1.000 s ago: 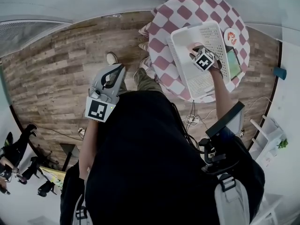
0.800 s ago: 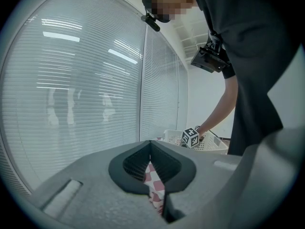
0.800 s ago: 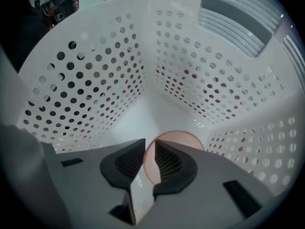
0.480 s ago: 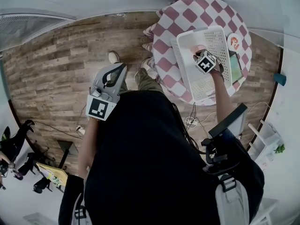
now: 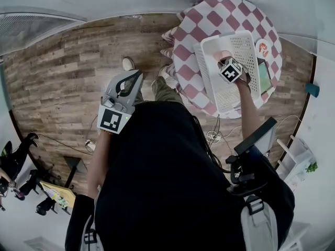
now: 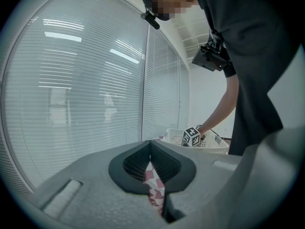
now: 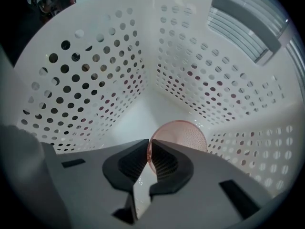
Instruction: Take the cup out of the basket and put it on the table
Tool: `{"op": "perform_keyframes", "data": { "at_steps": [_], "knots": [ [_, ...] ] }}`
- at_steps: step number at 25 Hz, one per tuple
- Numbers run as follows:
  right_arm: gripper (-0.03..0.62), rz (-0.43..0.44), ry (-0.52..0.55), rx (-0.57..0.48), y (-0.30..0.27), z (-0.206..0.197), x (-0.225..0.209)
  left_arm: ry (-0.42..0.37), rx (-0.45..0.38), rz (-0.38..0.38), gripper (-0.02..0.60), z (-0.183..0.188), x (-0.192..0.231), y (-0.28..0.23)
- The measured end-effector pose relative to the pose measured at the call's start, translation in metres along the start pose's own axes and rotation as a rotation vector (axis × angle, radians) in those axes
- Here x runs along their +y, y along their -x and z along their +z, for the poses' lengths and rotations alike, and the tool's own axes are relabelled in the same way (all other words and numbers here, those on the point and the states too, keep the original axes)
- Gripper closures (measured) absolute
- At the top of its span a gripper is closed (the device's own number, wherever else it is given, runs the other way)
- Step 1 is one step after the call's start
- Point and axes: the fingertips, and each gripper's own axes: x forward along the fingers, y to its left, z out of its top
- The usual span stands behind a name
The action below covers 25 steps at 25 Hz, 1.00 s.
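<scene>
Off to your left, over the wooden floor [image 5: 63, 82], your left gripper [image 5: 127, 85] hangs well clear of the table [image 5: 188, 51], its jaws brought together and empty. Moving right, the round table wears a red-and-white checked cloth [image 5: 180, 35], and the white perforated basket [image 5: 238, 41] sits on it. The pink cup [image 7: 183, 132] lies on the basket's floor near a corner. Your right gripper [image 7: 149, 144] reaches down inside the basket, its jaws closing to a narrow gap on the cup's thin rim.
</scene>
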Motion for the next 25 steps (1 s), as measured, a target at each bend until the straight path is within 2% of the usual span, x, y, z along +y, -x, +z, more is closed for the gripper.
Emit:
{"op": "perform_keyframes", "data": {
  "at_steps": [2, 6, 13, 17, 25],
  "knots": [
    [0.568, -0.001, -0.002, 0.003, 0.0, 0.0, 0.0, 0.031, 0.006, 0.008, 0.577, -0.003, 0.0, 0.001],
    [0.568, -0.006, 0.001, -0.003, 0.0, 0.0, 0.001, 0.037, 0.007, 0.009, 0.577, -0.003, 0.0, 0.001],
    [0.568, -0.022, -0.01, -0.013, 0.003, 0.001, 0.002, -0.09, -0.007, -0.039, 0.577, 0.004, -0.002, 0.0],
    [0.569, -0.034, -0.016, -0.031, 0.007, 0.005, 0.001, -0.028, 0.001, -0.033, 0.577, 0.001, -0.002, 0.0],
    [0.569, -0.067, -0.033, -0.046, 0.018, 0.004, -0.003, 0.009, -0.012, -0.018, 0.577, 0.0, -0.002, 0.001]
  ]
}}
